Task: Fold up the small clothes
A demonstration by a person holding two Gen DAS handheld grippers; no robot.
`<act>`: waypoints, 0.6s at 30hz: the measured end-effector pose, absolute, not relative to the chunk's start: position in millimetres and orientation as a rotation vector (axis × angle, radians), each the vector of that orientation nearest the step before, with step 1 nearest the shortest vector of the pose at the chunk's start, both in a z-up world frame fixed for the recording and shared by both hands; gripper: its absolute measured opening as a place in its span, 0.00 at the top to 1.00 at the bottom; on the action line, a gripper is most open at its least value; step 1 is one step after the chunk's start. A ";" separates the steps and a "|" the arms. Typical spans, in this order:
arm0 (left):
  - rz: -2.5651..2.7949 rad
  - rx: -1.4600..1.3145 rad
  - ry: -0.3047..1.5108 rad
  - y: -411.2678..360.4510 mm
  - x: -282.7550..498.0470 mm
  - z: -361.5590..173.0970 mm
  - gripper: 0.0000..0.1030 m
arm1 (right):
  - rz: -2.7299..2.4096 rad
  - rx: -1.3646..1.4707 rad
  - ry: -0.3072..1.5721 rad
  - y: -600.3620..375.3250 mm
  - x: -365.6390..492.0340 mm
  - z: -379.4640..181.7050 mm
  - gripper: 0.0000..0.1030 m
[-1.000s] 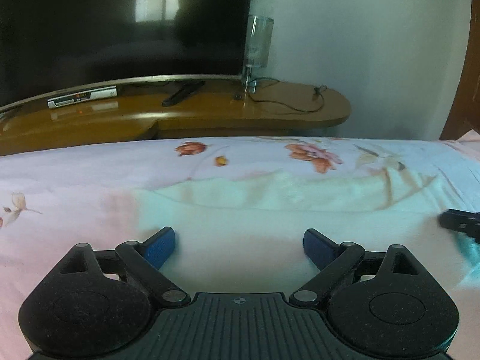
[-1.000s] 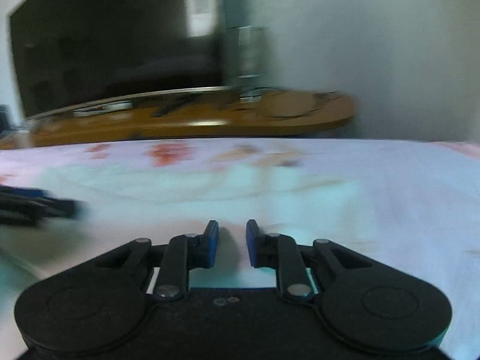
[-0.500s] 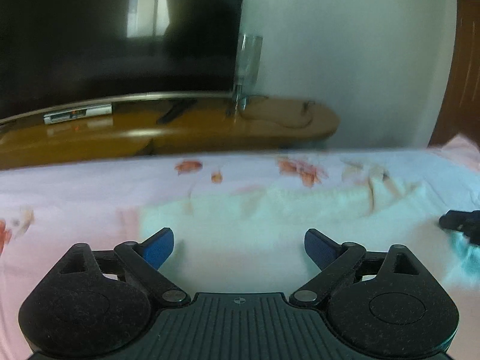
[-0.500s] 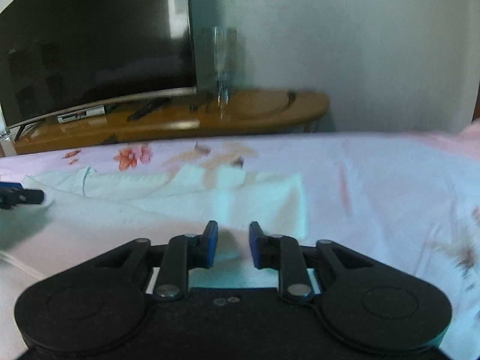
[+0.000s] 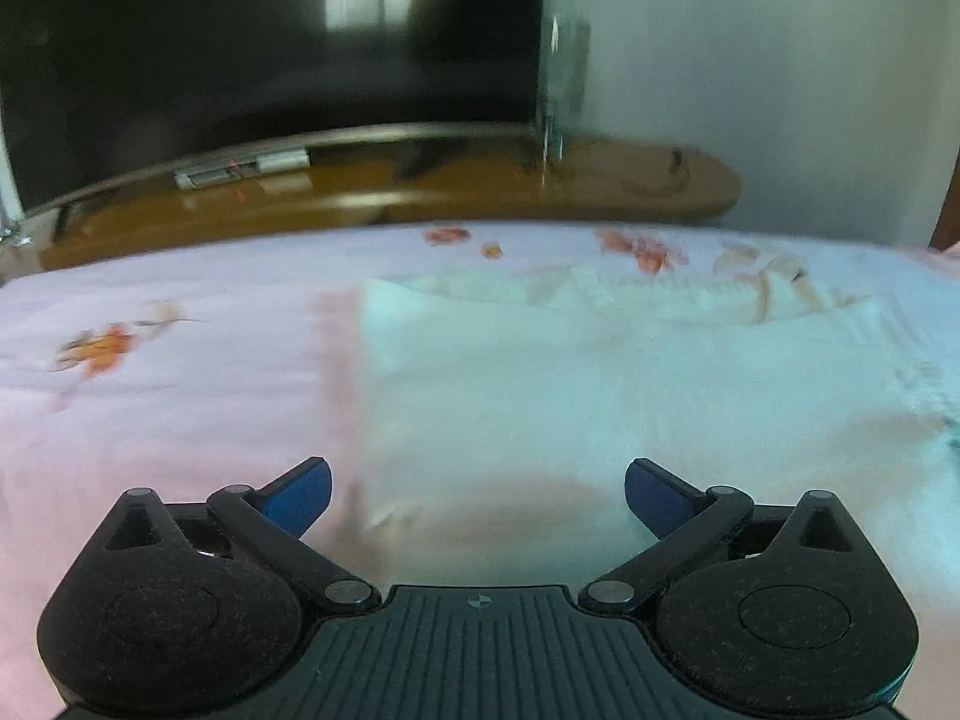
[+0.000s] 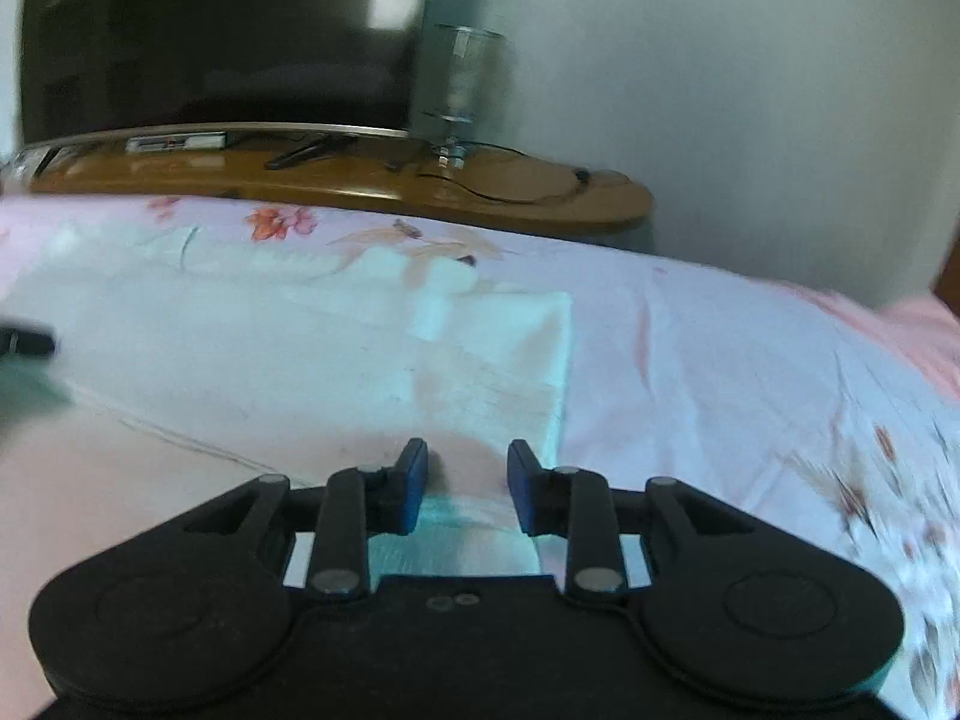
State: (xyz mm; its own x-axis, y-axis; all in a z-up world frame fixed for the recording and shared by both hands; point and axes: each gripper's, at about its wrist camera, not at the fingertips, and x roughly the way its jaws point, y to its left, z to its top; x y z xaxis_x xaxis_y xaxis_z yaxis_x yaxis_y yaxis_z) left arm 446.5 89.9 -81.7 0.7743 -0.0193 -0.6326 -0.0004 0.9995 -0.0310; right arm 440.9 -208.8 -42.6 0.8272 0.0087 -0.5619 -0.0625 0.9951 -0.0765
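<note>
A pale mint garment [image 5: 600,396] lies spread flat on the pink floral bedsheet [image 5: 150,420]. My left gripper [image 5: 478,492] hangs low over the garment's near left part. Its jaws are opening wide and nothing is between them. In the right wrist view the garment [image 6: 300,348] ends in a straight right edge. My right gripper [image 6: 468,468] is over the near right corner, its jaws opening to a narrow gap. The cloth lies under the pads, and they do not pinch it. A dark tip of the left gripper [image 6: 24,339] shows at the far left.
Past the bed's far edge stands a curved wooden TV stand [image 5: 420,192] with a large dark television [image 5: 270,42]. On the stand are a set-top box [image 5: 240,171], a tall glass [image 6: 459,90], a remote [image 6: 300,156] and a cable [image 6: 516,192]. A white wall lies to the right.
The right jaws have widened from nearly shut and the left jaws have spread a little more. Both views have drawn back, so the garment's left and right side edges now show.
</note>
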 end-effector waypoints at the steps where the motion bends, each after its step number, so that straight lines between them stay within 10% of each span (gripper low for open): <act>1: -0.006 -0.052 0.691 97.9 427.6 -81.2 0.00 | 0.031 -0.055 0.578 -216.1 428.4 -36.3 0.63; 4: 0.026 -0.154 0.661 126.9 362.1 -83.0 0.00 | 0.023 0.111 0.600 -250.4 377.9 -29.0 0.43; 18: -0.017 -0.219 0.724 153.2 123.6 -104.6 0.21 | 0.098 0.303 0.704 -295.0 125.6 -48.5 0.48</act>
